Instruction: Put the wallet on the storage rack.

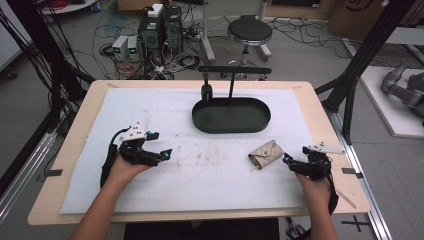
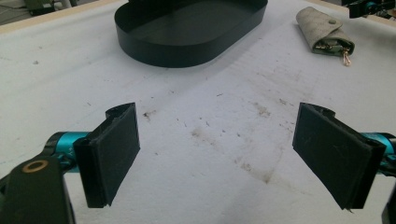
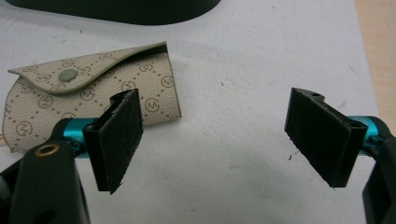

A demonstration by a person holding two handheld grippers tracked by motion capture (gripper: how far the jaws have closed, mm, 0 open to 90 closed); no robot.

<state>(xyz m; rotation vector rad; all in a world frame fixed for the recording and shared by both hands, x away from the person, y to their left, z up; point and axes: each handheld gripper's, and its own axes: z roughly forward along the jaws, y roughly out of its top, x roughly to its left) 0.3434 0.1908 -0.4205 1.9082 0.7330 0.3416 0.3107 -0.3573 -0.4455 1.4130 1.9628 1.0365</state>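
In the right gripper view, the left pad (image 3: 119, 140) covers the lower right part of the key pouch (image 3: 93, 100), whose left end runs behind the gripper's body at the lower left, so what hangs from that end cannot be told. Beyond the jaws in that view, the black tray (image 3: 116, 11) is cut off by the top edge, leaving just a strip of its near wall. In the left gripper view, the tray's (image 2: 187, 44) far end is cut by the top edge, and the other gripper (image 2: 369, 7), far off past the right jaw, is clipped at the corner; its jaws cannot be made out there.
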